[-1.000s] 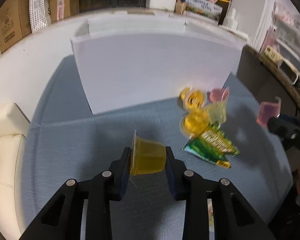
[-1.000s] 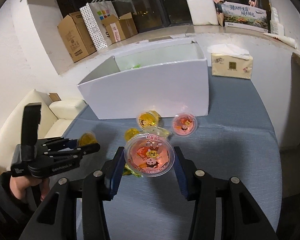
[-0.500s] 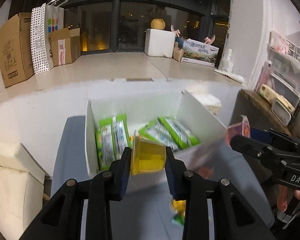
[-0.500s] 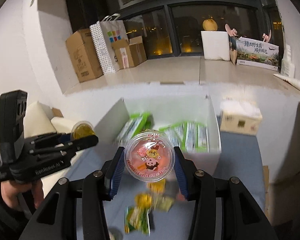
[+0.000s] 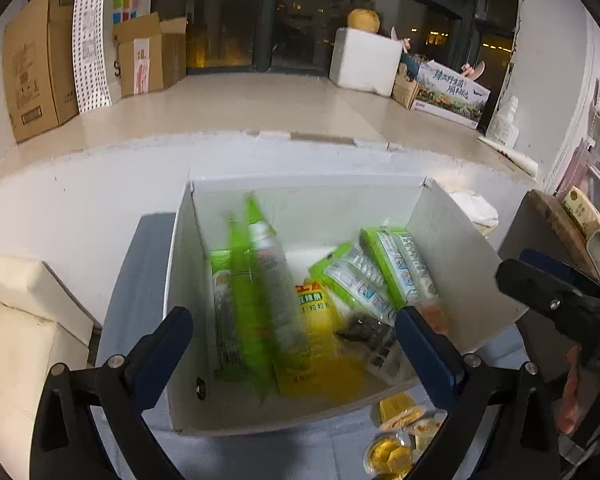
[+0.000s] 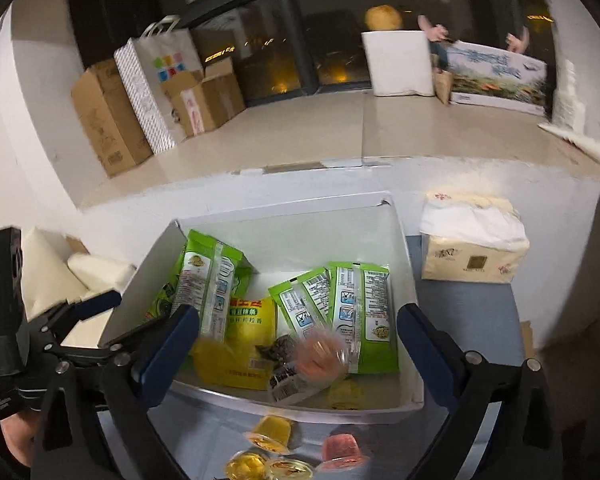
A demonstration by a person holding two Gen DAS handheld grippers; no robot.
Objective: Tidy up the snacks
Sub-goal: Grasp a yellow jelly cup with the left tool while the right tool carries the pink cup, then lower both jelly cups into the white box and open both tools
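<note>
While you hold both tools over the white box [image 5: 188, 320], their jaws are wide open and hold nothing. Your left gripper [image 5: 296, 344] points down into the box from its near side, and its two blue fingers [image 5: 160, 352] spread over the packets inside. Your right gripper [image 6: 300, 344] hangs over the same box, just to the right, and you can see it at the right edge of the left camera's view with your hand [image 5: 580, 392] wrapped round its handle.

Inside the box, green snack packets [image 6: 360, 312] lean against each other, with a yellow packet [image 6: 248, 340] between them. A pink jelly cup [image 6: 320, 356] shows blurred over the packets between your right jaws. A yellow jelly cup [image 6: 212, 356] shows blurred at the near left of the box.

More jelly cups [image 6: 276, 436] sit on the blue bench [image 6: 472, 312], just beside the near wall of the box. A tissue pack [image 6: 472, 240] rests by the far right corner of the box.
</note>
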